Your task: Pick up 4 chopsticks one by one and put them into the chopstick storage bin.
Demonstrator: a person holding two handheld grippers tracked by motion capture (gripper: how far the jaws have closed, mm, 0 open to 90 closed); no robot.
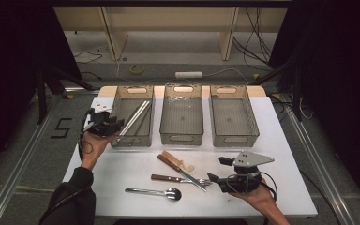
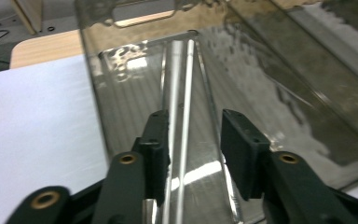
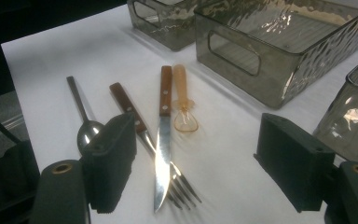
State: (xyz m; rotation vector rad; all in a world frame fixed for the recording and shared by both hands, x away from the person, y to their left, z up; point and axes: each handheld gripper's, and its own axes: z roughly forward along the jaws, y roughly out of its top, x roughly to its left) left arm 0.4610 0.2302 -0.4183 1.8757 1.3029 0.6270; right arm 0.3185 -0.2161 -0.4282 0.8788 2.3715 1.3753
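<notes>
White tabletop [image 1: 122,168]: knife [image 3: 162,140] crosses fork [image 3: 142,130], spoon [image 3: 81,123] beside.

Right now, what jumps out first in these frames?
Three clear bins stand in a row at the back of the white table; the left one holds metal chopsticks, with the left claw open around them. In front lies loose cutlery: a wood-handled knife across a fork, a metal spoon and a small amber spoon, the right claw open over them.
</notes>
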